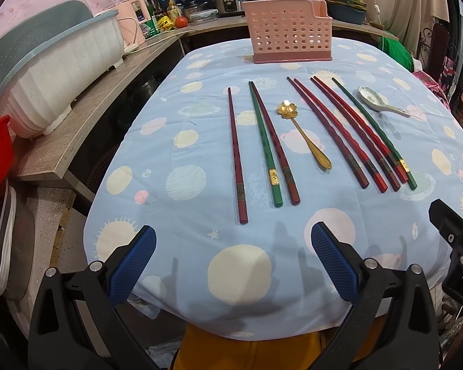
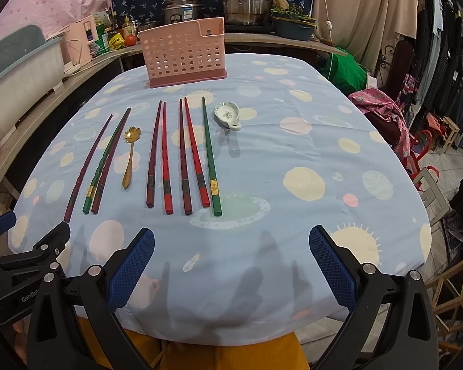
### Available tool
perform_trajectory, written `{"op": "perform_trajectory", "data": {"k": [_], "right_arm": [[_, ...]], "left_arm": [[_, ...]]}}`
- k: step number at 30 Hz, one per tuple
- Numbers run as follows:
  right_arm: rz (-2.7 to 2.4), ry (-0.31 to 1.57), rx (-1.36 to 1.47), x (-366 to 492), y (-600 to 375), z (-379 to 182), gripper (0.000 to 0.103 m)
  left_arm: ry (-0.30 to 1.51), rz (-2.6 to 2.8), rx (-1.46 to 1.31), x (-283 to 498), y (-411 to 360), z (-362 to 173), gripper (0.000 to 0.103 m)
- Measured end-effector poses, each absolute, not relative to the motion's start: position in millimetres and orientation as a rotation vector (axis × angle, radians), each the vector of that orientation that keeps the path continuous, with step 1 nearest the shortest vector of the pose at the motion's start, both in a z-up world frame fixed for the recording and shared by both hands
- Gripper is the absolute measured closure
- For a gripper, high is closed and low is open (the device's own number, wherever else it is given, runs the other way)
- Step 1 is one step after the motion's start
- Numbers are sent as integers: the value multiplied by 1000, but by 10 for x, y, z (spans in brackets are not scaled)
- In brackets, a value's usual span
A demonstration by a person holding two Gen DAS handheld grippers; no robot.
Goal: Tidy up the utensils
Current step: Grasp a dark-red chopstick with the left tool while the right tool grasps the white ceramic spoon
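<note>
Both tools are hanging over the near edge of the bench (image 1: 157,141), which has a blue cloth with planets and suns on it. The left tool (image 1: 234,237) has its blue pads spread wide with nothing between them, same deal with the right tool (image 2: 231,239), which sits just beside it. The utensils are all laid out in a row mid-bench: a lone dark red chopstick (image 1: 237,154) furthest left, then a green and red pair (image 1: 270,145) lying side by side, then a gold spoon (image 1: 305,135) with a flower-shaped bowl, then a bunch of five chopsticks (image 2: 182,157), four red and one green on the right end. A white ceramic spoon (image 2: 227,114) sits just right of that bunch's far tips. The pink perforated holder (image 1: 288,32) stands upright at the far end of the bench, well apart from the utensils, with bare cloth between. Off to the left there's a wooden counter (image 1: 86,108) with a white and teal dish rack (image 1: 55,71), and steel pots (image 2: 247,0) sit behind the holder.
</note>
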State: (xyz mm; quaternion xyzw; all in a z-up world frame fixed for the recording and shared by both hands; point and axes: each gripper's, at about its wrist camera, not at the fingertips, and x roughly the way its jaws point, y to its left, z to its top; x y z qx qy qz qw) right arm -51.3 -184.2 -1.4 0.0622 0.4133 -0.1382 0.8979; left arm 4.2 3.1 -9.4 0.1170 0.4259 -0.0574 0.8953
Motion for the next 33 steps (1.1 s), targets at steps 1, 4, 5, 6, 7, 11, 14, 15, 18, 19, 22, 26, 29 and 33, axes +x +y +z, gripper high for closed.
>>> {"op": "perform_trajectory", "data": {"k": [1, 4, 5, 6, 7, 11, 14, 15, 18, 19, 22, 26, 29, 33], "right_arm": [[-287, 856, 130, -510, -1849, -13, 7], [-291, 857, 134, -502, -1871, -22, 7], [-294, 860, 138, -479, -1881, -18, 7], [-295, 860, 140, -475, -1886, -21, 7], [-296, 862, 141, -469, -1894, -24, 7], [-302, 866, 147, -434, -1933, -35, 7], [-306, 867, 149, -416, -1953, -40, 7], [-306, 866, 151, -406, -1962, -42, 7], [-291, 870, 174, -371, -1997, -52, 7], [-285, 870, 186, -359, -2015, -54, 7], [-289, 870, 197, -311, -2061, -65, 7], [-294, 869, 216, -211, -2149, -72, 7], [-302, 851, 229, -116, -2223, -48, 7], [-293, 821, 240, 79, -2323, -6, 7]], "left_arm": [[886, -112, 235, 63, 56, -103, 7], [907, -85, 212, 162, 148, -136, 7], [916, -77, 203, 196, 182, -146, 7], [926, -69, 193, 230, 219, -162, 7], [936, -63, 178, 267, 260, -179, 7], [961, -70, 117, 384, 372, -221, 7], [961, -74, 108, 456, 373, -250, 7], [964, -77, 111, 480, 366, -273, 8], [980, -89, 101, 542, 362, -325, 14], [992, -99, 94, 563, 364, -350, 19], [1014, -127, 83, 602, 366, -401, 32], [1005, -159, 76, 622, 356, -379, 47], [995, -181, 77, 661, 344, -360, 70], [995, -211, 77, 721, 322, -349, 92]]}}
